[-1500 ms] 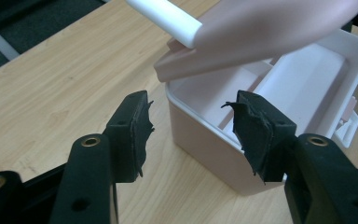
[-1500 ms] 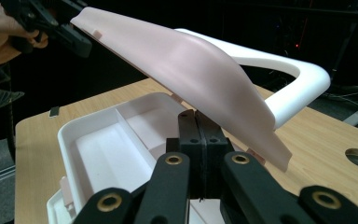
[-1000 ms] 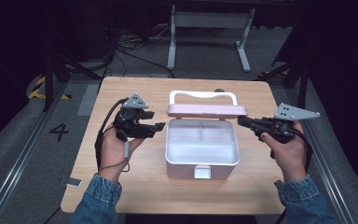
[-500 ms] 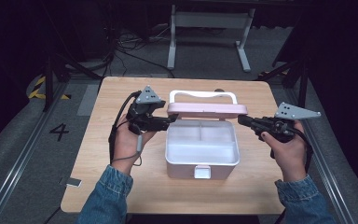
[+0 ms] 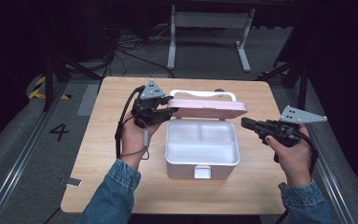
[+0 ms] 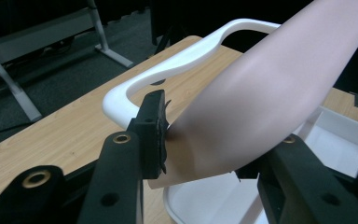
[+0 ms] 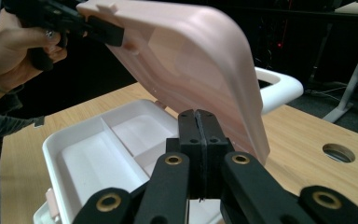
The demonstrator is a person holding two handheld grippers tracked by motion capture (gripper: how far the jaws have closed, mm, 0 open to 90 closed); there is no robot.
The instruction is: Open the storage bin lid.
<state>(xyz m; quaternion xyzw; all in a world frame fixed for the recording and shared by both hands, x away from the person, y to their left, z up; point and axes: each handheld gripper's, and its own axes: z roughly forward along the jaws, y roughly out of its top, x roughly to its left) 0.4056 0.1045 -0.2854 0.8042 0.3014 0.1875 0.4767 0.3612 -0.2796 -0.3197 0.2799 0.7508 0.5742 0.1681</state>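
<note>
**Lid held half open over white box**

Lid point(image 5: 208, 108) of pink plastic is sitting tilted above a white box point(image 5: 202, 149), and the left gripper point(image 5: 168, 111) is clamping its near left corner. In the left gripper view the two black jaws are standing on either side of the pink sheet, one pad pressing against its edge, with the white handle point(image 6: 168, 65) curving away just beyond the jaw tips.

The box is resting on the wooden counter point(image 5: 98, 154), directly to the right of the left gripper and below its jaws. Its inside is showing white dividers and compartments, and a small latch tab point(image 5: 202, 171) is hanging at the front wall.

The right gripper point(image 5: 245, 123) is hovering just off the box's right side, apart from it, with its jaws pressed together on nothing; the right gripper view is showing the two pads meeting flat, with the pink lid rising ahead of them and the open compartments lying below and to the left. The left hand point(image 7: 14, 51) and its gripper are appearing at the far upper left of that view, gripping the lid's corner. A round hole point(image 7: 338, 152) in the counter is lying off to the right of the closed jaws.
</note>
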